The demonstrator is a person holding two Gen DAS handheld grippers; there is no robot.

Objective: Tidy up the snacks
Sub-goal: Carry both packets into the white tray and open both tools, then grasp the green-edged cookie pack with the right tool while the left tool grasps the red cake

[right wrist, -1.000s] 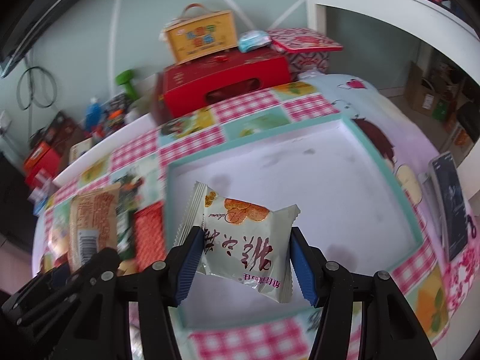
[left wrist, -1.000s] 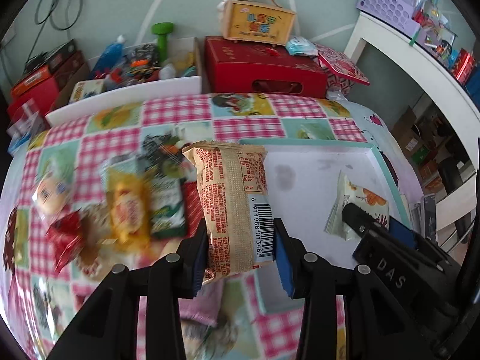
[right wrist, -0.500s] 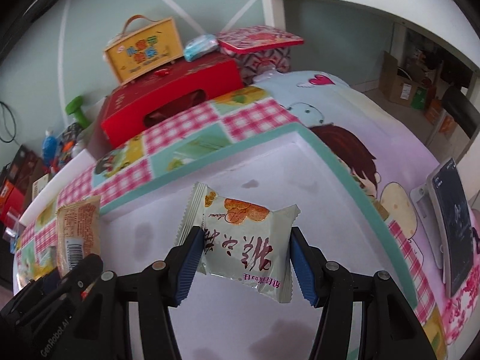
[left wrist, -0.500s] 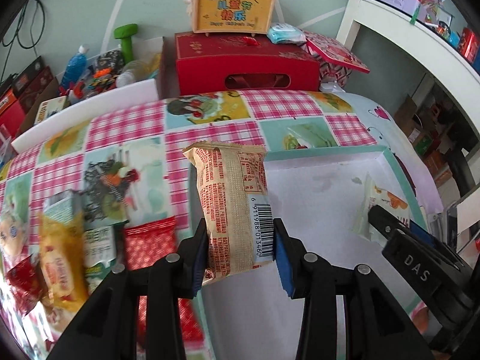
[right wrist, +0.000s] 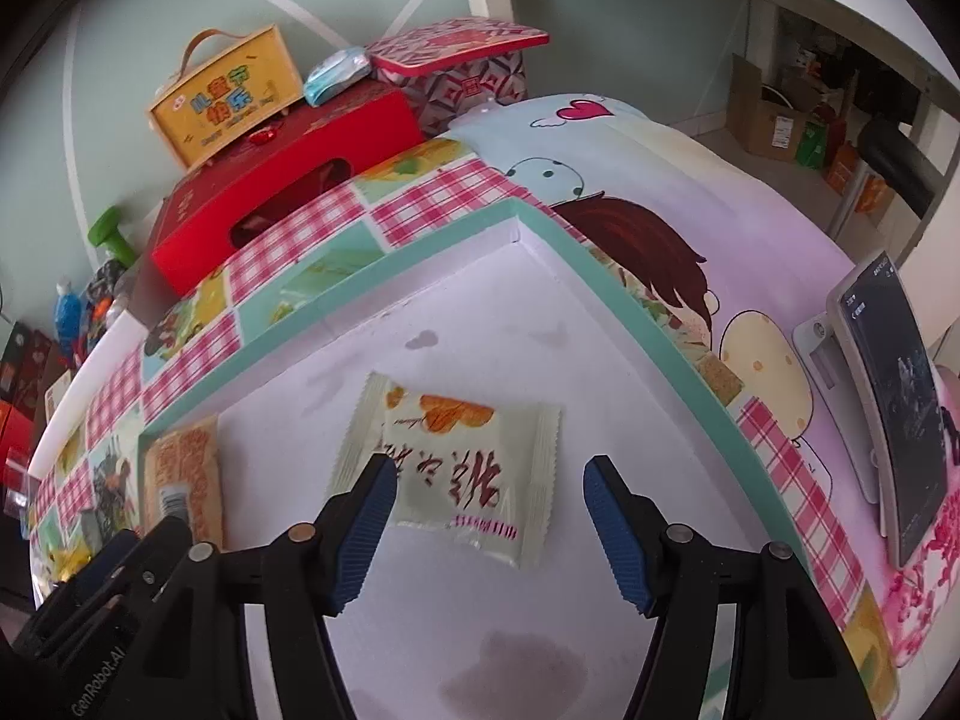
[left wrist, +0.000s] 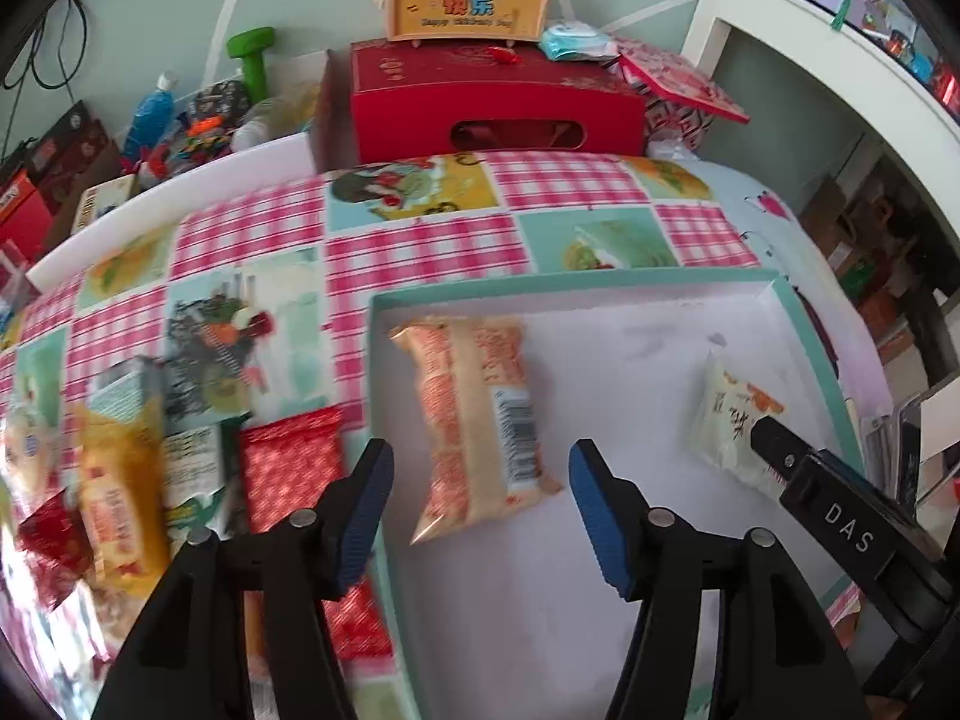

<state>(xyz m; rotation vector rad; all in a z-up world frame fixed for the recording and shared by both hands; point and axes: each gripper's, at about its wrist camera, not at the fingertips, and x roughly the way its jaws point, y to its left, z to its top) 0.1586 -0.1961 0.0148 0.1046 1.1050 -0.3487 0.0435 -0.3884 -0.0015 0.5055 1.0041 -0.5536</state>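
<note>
Now that both jaws have sprung apart, the left hand-held gripper [left wrist: 480, 501] and right hand-held gripper [right wrist: 489, 513] hold nothing. The orange packet [left wrist: 477, 420] and pale packet [right wrist: 459, 468] lie in the tray [left wrist: 807, 330]; more snacks [left wrist: 120, 480] wait outside.

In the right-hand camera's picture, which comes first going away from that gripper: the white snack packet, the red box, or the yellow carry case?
From the right gripper:
1. White snack packet, lying in the tray between the open fingers.
2. Red box, beyond the table's far edge, to the left.
3. Yellow carry case, on top of the red box, farthest back.
</note>
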